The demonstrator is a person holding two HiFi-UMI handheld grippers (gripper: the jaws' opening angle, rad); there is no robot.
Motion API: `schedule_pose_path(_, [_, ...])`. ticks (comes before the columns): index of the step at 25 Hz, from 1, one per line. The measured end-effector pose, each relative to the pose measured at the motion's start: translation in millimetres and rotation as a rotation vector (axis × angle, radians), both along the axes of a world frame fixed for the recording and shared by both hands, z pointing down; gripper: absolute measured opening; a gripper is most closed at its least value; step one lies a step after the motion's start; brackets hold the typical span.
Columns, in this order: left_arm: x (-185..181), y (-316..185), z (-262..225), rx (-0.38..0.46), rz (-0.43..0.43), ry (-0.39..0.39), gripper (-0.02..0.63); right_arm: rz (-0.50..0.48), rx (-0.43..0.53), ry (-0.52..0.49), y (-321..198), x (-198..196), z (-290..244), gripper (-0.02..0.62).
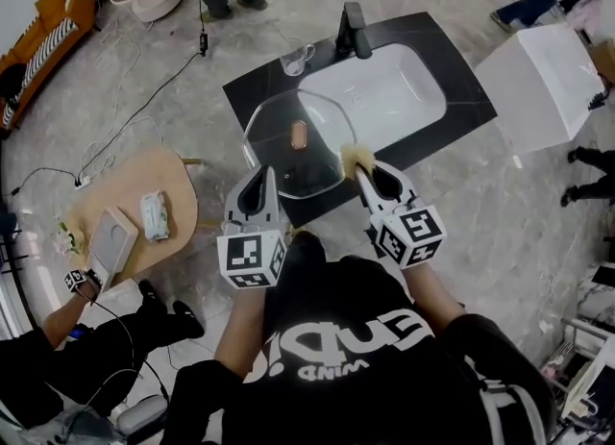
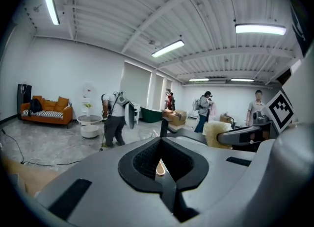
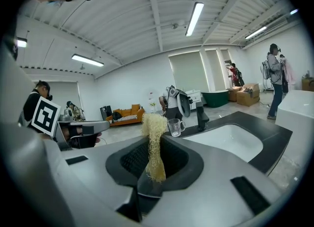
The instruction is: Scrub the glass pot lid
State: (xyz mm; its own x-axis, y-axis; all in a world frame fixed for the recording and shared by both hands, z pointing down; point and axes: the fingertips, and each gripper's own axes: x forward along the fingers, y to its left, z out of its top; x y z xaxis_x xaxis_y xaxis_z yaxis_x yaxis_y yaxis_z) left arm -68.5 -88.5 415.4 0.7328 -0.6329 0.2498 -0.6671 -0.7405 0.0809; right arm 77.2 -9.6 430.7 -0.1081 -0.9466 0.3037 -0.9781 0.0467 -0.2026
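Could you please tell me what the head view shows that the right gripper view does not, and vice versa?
Only the head view: the glass pot lid, held at its rim by the left gripper, and a wooden side table. Only the right gripper view: ceiling lights. Both: the right gripper shut on the yellow scrubber, the glass cup, the faucet, the white sink.

The room is brightly lit by ceiling strip lights [image 2: 168, 48]. Edges are bent and darkened in both gripper views; distant figures [image 2: 203, 111] seem slightly blurred.
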Motion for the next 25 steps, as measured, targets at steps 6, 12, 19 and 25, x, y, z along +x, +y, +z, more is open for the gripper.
schedule_pose_path(6, [4.1, -29.1, 0.7, -0.001, 0.034, -0.006, 0.014, 0.033, 0.006, 0.002, -26.7, 1.1, -3.1, 0.048])
schedule_pose_path(12, [9.9, -44.3, 6.1, -0.021, 0.035, -0.01, 0.014, 0.04, -0.009, -0.002, -40.0, 7.9, 0.2, 0.047])
schedule_pose_path(19, [26.8, -55.7, 15.1, -0.049, 0.01, -0.02, 0.015, -0.004, -0.024, 0.002, -55.8, 26.5, 3.0, 0.048])
schedule_pose_path(25, [42.8, -62.2, 17.6, -0.07, 0.0, -0.012, 0.015, -0.039, -0.014, 0.008, -71.0, 42.2, -1.9, 0.046])
